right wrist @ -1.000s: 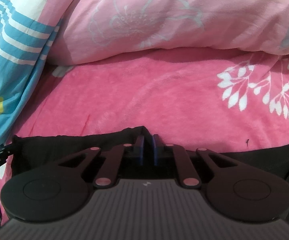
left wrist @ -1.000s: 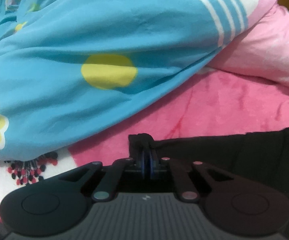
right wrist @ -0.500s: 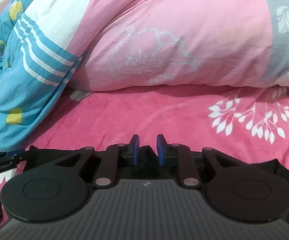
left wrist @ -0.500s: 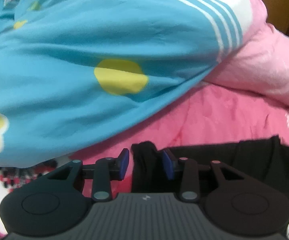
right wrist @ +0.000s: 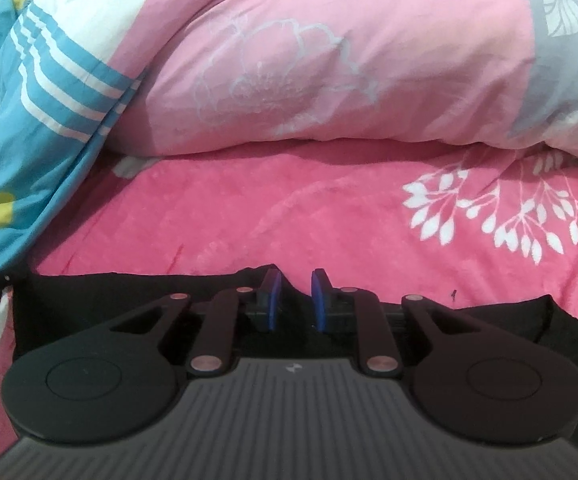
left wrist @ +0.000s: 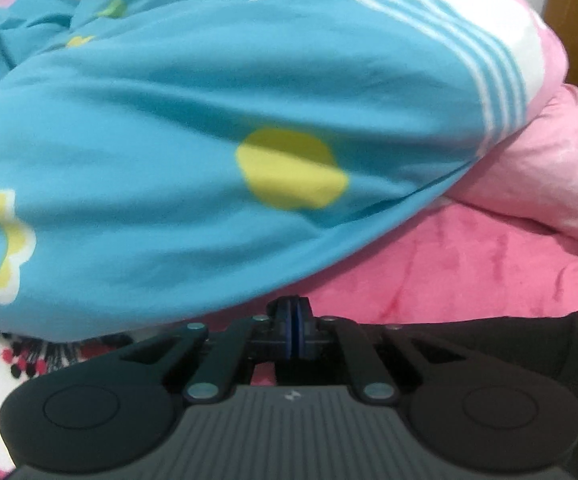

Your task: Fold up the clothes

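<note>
The left gripper [left wrist: 292,326] had its blue pads pressed together, with nothing visibly caught between them; it sat at the left end of the black garment [left wrist: 469,344], whose top edge ran off to the right just behind the linkage; whether any cloth was pinched I cannot tell. Beyond it the hot-pink blanket [left wrist: 449,272] lay under the garment; a blue quilt [left wrist: 209,120] with a yellow dot and white stripes bulged over most of the left wrist view, and a pale pink duvet [left wrist: 549,184] showed at the right.

The right gripper [right wrist: 293,300] had its fingers [right wrist: 270,300] apart, a clear gap between the blue pads; a small peak of the black garment's [right wrist: 129,292] upper edge rose between them, touching neither pad as far as could be seen; the garment lay flat across the hot-pink blanket [right wrist: 289,216], spreading to both sides of the tool. Farther back the pale pink duvet [right wrist: 309,60] was heaped along the bed, with the blue quilt [right wrist: 29,120] draped at the left.
</note>
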`<state>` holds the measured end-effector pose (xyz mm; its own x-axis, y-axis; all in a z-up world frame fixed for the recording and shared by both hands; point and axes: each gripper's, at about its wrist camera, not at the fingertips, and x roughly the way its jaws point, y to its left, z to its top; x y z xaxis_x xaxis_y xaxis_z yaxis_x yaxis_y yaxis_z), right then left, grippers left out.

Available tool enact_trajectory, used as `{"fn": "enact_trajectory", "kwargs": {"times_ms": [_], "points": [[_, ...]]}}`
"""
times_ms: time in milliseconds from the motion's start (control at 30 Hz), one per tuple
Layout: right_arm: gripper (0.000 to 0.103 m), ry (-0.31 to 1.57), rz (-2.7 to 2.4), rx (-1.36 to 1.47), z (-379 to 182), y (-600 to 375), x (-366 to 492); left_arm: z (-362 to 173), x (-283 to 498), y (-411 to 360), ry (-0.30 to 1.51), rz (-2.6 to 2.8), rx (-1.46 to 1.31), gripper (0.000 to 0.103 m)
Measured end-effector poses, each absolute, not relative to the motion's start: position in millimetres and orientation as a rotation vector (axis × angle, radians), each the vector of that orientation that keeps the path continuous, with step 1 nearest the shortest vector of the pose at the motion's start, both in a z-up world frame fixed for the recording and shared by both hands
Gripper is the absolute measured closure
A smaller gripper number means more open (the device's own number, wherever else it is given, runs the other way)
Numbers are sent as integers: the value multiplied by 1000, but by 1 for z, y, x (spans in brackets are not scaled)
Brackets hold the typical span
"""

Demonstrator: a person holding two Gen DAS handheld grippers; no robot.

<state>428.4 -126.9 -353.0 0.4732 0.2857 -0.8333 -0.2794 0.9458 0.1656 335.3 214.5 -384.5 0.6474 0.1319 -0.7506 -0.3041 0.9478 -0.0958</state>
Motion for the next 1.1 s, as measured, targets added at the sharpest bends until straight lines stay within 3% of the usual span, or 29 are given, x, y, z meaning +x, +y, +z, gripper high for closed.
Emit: {"fn": "enact_trajectory", "kwargs": {"times_ms": [533, 600, 633, 933, 1033, 1100], "points": [[85, 1150, 417, 94, -377, -124, 452, -398, 334, 213, 841, 334, -154, 99], [89, 1148, 427, 96, -378, -125, 453, -399, 333, 214, 840, 337, -157, 99], [103, 1146, 432, 97, -379, -125, 454, -400, 333, 214, 840, 338, -158, 99], [103, 1054, 396, 37, -368, -131, 451, -405, 336, 208, 838, 336, -120, 99], [100, 1086, 430, 123, -365, -137, 454, -408, 337, 206, 839, 333, -113, 99], [86, 1089, 454, 87, -367, -133, 454, -410, 338, 206, 840, 332, -109, 99]]}}
